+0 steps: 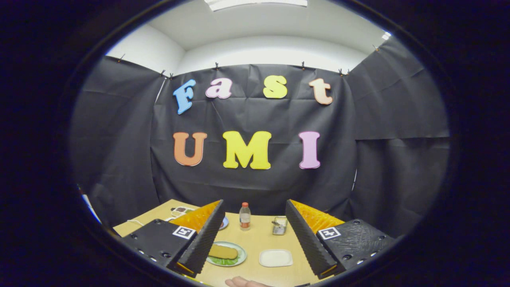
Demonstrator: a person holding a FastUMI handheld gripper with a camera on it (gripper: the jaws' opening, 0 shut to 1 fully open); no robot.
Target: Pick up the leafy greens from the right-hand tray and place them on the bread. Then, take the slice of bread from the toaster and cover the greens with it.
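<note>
Looking forward along the gripper (pixel 255 255), its two fingers stand wide apart and hold nothing, raised above a light wooden table (pixel 255 239) inside a booth hung with black cloth. Between the fingers and just ahead of them, nearer the left finger, lies a round plate (pixel 239 259) with a pale green rim. On it a slice of bread (pixel 223 251), tan and oblong, rests over leafy greens (pixel 223 261) that show as a bright green fringe at the near edge. Just beside the plate, toward the right finger, sits a small white tray (pixel 275 258), shallow and rectangular with rounded corners, bare on top. Beyond these, near the cloth wall, a small clear bottle (pixel 245 217) with an orange cap stands upright. To its right is a small metal toaster (pixel 279 225), too small to tell what it holds. Part of another plate (pixel 224 223) shows past the left finger, touching nothing else. Farther left at the table's back corner lie a small dark thing and a white cord (pixel 135 221). At the near edge of the table, a part of a person's hand (pixel 243 282) rests between the fingers.
</note>
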